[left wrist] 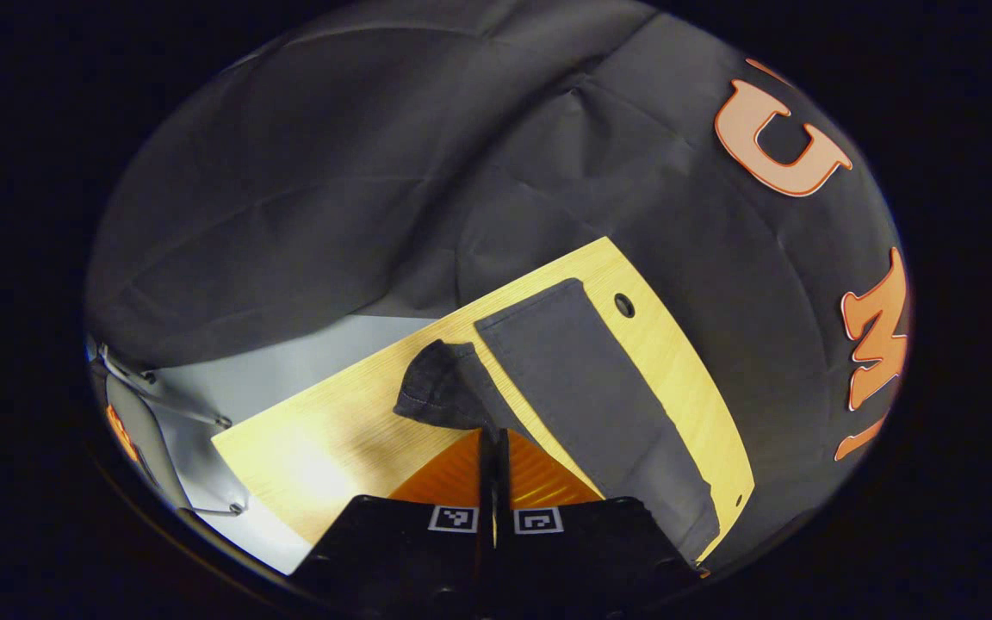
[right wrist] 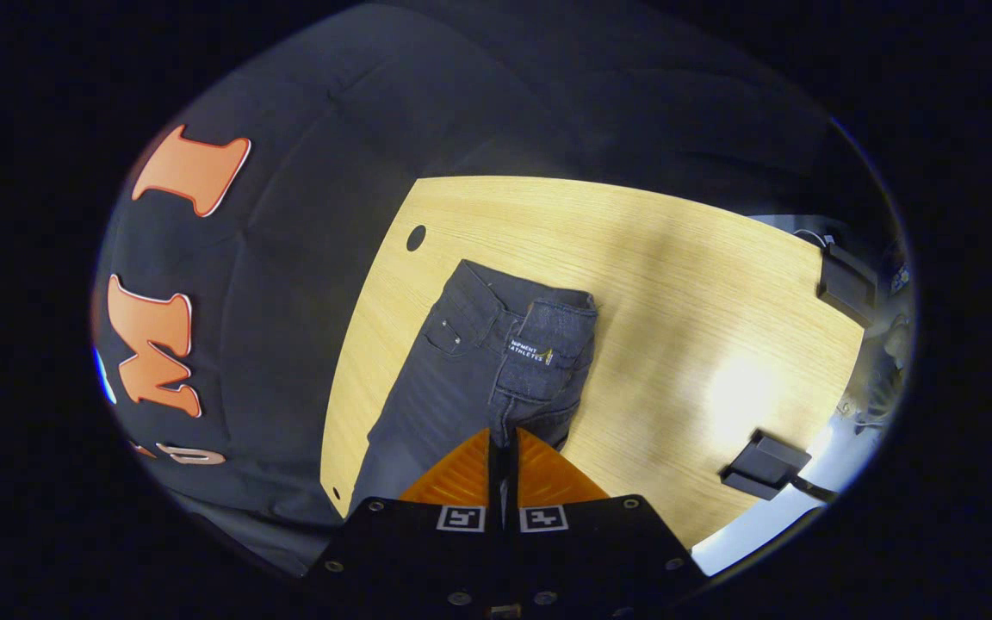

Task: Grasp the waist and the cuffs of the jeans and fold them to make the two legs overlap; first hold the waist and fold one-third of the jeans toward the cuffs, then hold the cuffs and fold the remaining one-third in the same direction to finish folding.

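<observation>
Dark grey jeans lie on a light wooden table. In the left gripper view one leg (left wrist: pixel 599 387) lies flat along the table (left wrist: pixel 332 430), and the other leg's cuff (left wrist: pixel 440 387) is lifted and curled, with my left gripper (left wrist: pixel 493 435) shut on it. In the right gripper view the waist (right wrist: pixel 539 344) with its label is folded up off the table (right wrist: pixel 677 301), and my right gripper (right wrist: pixel 503 439) is shut on the waistband. The rest of the jeans (right wrist: pixel 427 387) lies flat, running toward the lower left.
Black cloth walls surround the table. A round hole (right wrist: pixel 416 238) sits near the table's corner, also seen as the hole (left wrist: pixel 623 305). Two black clamps (right wrist: pixel 846 284) (right wrist: pixel 767 465) sit on the table's right edge. Metal frame wires (left wrist: pixel 160 400) stand past the table's left end.
</observation>
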